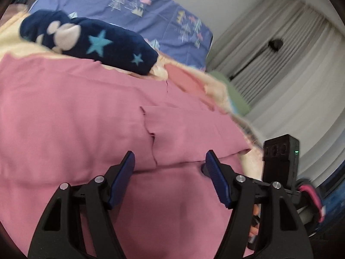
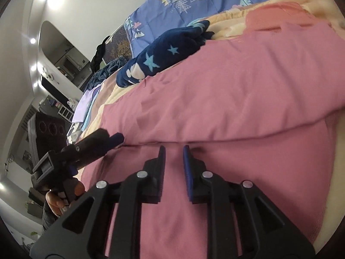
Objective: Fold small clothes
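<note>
Both tools hover low over the pink garment, which lies spread on the bed, just this side of the navy star-print piece. A fold edge already runs across the pink cloth, a little beyond the fingertips in both views.

The left tool stands wide open with nothing between its blue pads; its tips sit just over the fold edge. The right tool is open only a narrow gap, also empty, with its tips just short of the same edge. In the right view the left tool shows side-on, near the cloth's left end, its opening not readable from there.

To do this step well, I judge each tool should take the doubled edge at matching points, one towards each end, so the cloth lifts evenly and the next fold lands square. Bite only the pink layers, not the cream blanket under them. Close fully before lifting, and keep the two tools level, since thin fabric like this will sag and skew between them.

The garment is a plain dusty pink, thin and matte, softly creased. A slit or seam with a ragged line runs down from its middle towards the fold edge. It looks limp and likely to slip.
</note>
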Motion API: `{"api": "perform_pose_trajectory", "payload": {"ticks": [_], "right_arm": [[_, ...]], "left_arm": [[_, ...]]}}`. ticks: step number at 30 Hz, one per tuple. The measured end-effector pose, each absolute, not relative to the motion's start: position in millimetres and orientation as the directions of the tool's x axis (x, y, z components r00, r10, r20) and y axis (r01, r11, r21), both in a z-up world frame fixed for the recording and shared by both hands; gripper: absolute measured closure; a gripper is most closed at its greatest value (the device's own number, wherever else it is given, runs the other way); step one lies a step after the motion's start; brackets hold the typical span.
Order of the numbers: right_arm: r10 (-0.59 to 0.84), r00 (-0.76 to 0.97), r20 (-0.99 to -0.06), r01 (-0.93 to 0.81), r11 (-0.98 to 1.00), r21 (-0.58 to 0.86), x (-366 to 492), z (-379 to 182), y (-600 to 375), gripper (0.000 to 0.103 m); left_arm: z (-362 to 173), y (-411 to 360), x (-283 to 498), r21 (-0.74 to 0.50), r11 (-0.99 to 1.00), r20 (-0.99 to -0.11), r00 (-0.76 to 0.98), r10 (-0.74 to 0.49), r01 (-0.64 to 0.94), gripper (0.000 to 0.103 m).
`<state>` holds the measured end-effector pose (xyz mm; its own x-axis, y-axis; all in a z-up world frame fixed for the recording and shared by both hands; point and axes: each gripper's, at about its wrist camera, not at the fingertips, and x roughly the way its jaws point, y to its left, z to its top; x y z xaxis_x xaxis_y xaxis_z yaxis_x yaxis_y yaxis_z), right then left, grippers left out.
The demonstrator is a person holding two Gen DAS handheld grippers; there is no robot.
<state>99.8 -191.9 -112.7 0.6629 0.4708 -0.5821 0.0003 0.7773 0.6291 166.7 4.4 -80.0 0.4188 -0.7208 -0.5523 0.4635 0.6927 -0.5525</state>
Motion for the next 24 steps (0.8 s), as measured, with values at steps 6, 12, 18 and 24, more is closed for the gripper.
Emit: {"api": "perform_pose_trajectory", "payload": {"ticks": [6,12,18,24], "right_arm": [[0.470,0.673,-0.571,-0.010,0.778,0.628,99,-112,-192,0.086],[0.460,0.716,-0.525,-0.011,0.759,0.651,95,-106,-203,0.083],[0.255,0.796,-0.550,0.170,0.777,0.606,96,-100,-228,0.082],[0.215,0.753,-0.622,0.278,0.753,0.597,91,-114,-236,0.094]], "left_arm": [[-84,-53,198,-0.380,0.803,-0.693,0.434,-0.576,0.459,0.069],[-6,-71,202,-0.351,0.762,-0.598,0.495,-0.630,0.544,0.103],[80,-54,175,-0.183,0.787,-0.487,0.641,-0.594,0.590,0.102],[65,15,180,-0.116,0.890,-0.524,0.734,-0.431,0.440,0.102]]}}
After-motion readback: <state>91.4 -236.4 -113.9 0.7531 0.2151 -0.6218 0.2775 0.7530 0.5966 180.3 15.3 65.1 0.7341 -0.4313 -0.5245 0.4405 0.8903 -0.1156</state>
